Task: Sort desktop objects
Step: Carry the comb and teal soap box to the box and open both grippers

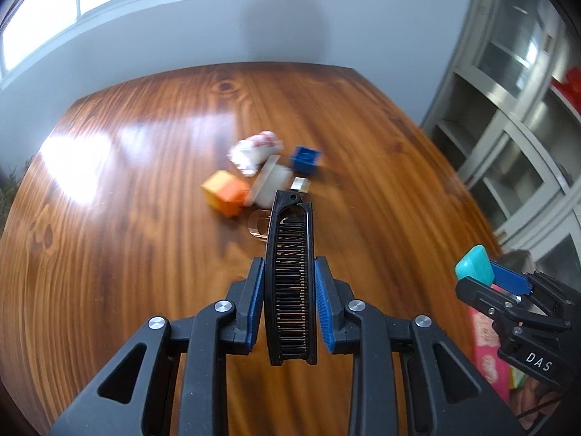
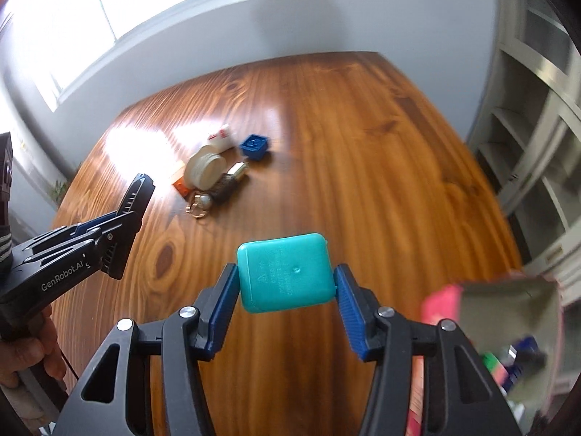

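My left gripper is shut on a black folding comb, which sticks out forward between the blue pads. My right gripper is shut on a teal rounded-square case, its pads pressing both sides. Both are held above the wooden table. In the left wrist view the teal case and right gripper show at the right. In the right wrist view the left gripper with the comb shows at the left. A pile remains mid-table: orange cube, blue box, white packet, round tin, key ring.
An open pink box with several small items inside stands at the near right table edge. White cabinet shelves rise beyond the table's right side. A person's hand holds the left gripper's handle. A wall and window lie behind.
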The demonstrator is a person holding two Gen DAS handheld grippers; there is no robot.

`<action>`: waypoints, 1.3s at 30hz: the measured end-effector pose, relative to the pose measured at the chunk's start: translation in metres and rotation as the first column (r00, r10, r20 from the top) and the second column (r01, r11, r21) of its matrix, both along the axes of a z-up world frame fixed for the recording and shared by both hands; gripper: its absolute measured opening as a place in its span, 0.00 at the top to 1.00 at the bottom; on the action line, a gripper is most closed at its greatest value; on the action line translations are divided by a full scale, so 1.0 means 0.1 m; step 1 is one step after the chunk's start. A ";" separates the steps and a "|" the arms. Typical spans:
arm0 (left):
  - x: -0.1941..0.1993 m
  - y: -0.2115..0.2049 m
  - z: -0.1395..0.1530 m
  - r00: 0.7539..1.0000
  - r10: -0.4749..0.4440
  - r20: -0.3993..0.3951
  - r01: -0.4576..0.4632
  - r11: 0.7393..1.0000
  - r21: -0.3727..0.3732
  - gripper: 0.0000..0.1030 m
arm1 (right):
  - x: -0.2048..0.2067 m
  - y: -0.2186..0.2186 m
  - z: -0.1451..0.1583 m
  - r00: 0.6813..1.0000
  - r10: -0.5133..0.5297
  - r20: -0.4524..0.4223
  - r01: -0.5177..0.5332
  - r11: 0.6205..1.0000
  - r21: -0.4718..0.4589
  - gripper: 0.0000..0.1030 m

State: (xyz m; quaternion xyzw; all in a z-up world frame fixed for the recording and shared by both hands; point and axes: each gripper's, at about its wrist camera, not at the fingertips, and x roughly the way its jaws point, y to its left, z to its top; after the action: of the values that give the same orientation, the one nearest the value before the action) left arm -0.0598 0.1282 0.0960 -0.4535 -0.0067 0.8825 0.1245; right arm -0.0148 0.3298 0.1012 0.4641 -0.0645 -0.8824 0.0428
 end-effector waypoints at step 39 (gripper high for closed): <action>1.34 2.28 0.25 0.956 -0.288 -0.050 0.290 0.955 0.063 0.33 | 1.57 1.97 0.02 0.977 -0.213 -0.008 0.212 0.975 -0.060 0.31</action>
State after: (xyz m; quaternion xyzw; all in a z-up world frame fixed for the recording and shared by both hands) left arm 0.0744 0.3560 0.1209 -0.4269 0.0313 0.8631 0.2681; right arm 0.1418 0.5267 0.1036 0.4466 -0.1395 -0.8830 -0.0376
